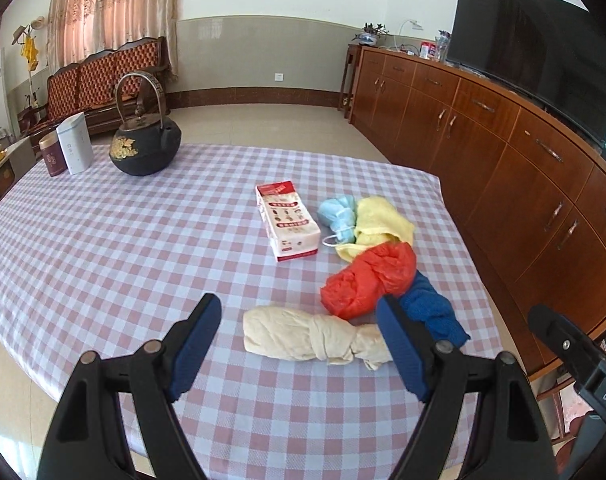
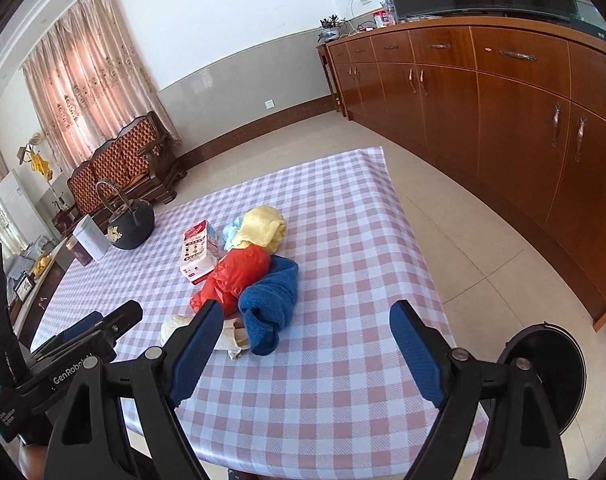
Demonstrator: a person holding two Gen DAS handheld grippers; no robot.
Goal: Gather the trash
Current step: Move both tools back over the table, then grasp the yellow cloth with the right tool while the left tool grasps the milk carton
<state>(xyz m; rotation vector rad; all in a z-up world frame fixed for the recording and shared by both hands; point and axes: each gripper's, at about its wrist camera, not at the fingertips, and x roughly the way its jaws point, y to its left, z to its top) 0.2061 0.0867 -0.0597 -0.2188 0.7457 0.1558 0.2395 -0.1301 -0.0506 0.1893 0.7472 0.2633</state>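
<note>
On the worktop (image 1: 103,240) a carton (image 1: 287,222) lies left of a row of bundled cloths (image 1: 367,280), with a kettle (image 1: 146,142) and two tins (image 1: 67,152) at the far left corner.

Bright daylight through curtain (image 1: 103,4); sharp, fisheye-warped edges.

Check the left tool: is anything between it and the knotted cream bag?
Nothing visible blocks it. The left tool hangs open above the checked tablecloth, and the knotted cream bag lies just ahead between its fingers. The red plastic bag lies just beyond it, not in the way.
</note>
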